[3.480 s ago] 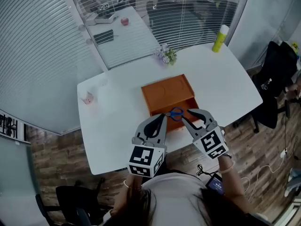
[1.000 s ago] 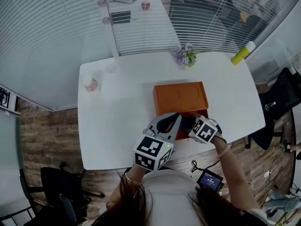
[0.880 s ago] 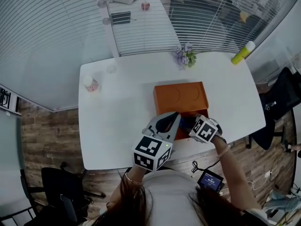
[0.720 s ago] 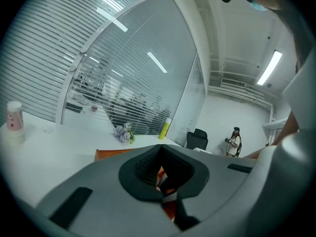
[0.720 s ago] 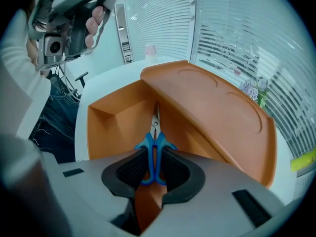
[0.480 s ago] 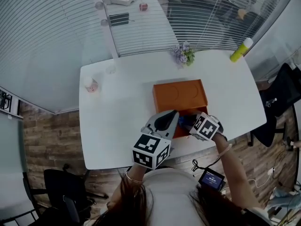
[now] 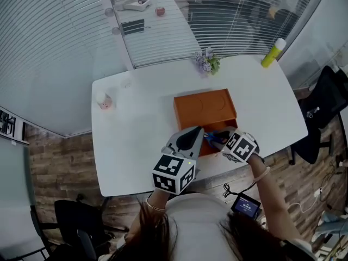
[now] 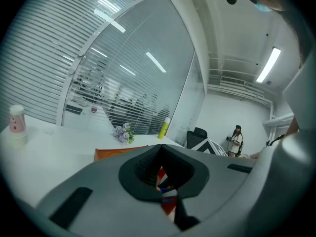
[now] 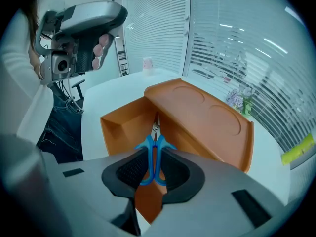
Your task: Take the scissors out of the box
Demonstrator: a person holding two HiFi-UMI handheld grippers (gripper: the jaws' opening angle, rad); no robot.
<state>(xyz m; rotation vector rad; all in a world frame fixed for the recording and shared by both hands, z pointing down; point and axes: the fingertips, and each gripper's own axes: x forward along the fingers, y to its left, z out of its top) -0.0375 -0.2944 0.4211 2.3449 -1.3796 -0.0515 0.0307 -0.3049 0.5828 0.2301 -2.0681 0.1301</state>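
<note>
Scissors (image 9: 150, 152) sit pinched in the right gripper (image 9: 153, 168), whose jaws have just been closing; lift straight, clearing the box (image 9: 197, 113) walls. Left gripper (image 8: 161, 175) seems shut, empty.

No readable text

The left hand-held gripper (image 7: 197, 132) and right hand-held gripper (image 7: 217, 138) carry cubes with black-and-white square markers only; no letters, numbers or brands are legible anywhere.
</note>
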